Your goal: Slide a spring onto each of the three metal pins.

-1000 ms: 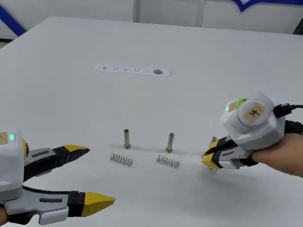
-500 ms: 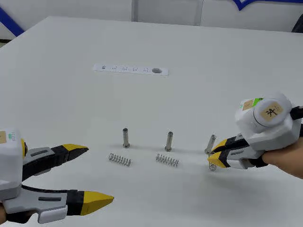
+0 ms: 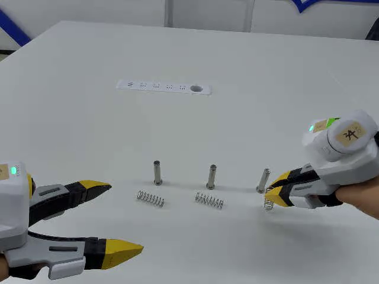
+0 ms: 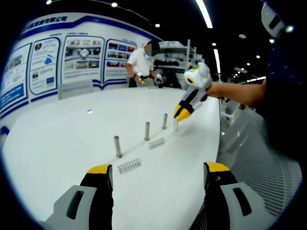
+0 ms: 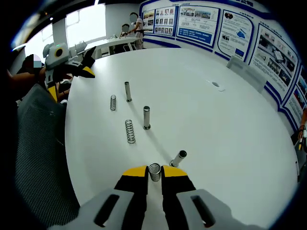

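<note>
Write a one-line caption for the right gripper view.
Right gripper pinches a spring beside the nearest pin of three; two springs lie on the table.

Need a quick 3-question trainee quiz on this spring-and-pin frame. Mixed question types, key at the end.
1. How many springs lie loose on the table near the pins? A one, B two, C three.
2. True or false: one pin already wears a spring.
3. Fill in: the right gripper is shut on a ____.
Key: 1 B; 2 false; 3 spring.
</note>
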Available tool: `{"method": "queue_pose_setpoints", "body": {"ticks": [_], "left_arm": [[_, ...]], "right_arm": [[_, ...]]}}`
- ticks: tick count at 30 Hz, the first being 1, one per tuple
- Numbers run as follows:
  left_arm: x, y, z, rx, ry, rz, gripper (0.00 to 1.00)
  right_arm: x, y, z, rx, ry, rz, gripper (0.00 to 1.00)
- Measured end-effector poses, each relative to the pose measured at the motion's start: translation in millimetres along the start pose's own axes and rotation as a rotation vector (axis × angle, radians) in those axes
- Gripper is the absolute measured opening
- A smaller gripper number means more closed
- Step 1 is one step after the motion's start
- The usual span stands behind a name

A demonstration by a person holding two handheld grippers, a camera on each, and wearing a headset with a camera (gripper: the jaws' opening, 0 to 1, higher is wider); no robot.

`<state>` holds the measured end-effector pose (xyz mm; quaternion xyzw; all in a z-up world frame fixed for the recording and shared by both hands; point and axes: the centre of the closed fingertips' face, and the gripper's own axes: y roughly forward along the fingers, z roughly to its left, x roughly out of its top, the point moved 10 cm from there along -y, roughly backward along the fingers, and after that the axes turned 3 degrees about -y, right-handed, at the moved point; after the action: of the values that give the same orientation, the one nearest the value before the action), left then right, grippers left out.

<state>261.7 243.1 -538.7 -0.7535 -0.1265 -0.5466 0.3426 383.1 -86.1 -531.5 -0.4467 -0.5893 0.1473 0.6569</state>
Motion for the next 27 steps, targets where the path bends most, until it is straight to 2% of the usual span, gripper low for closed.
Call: {"method": "queue_pose_setpoints", "body": {"ticks": [11, 19, 27], "left_arm": [[-0.5, 0.7, 0.2, 0.0, -0.003, -0.003, 0.79], [-1.0, 0.8, 0.1, -0.001, -0.005, -0.005, 0.79], [-2.7, -2.5, 1.6, 0.008, -0.011, -0.006, 0.79]], "right_arm": [[22.0, -26.4, -5.1, -0.024, 0.029, -0.11, 0.12], [33.7, -30.3, -13.9, -0.054, 0.026, -0.134, 0.12], [35.7, -25.1, -25.0, -0.069, 0.041, -0.13, 0.12]]}}
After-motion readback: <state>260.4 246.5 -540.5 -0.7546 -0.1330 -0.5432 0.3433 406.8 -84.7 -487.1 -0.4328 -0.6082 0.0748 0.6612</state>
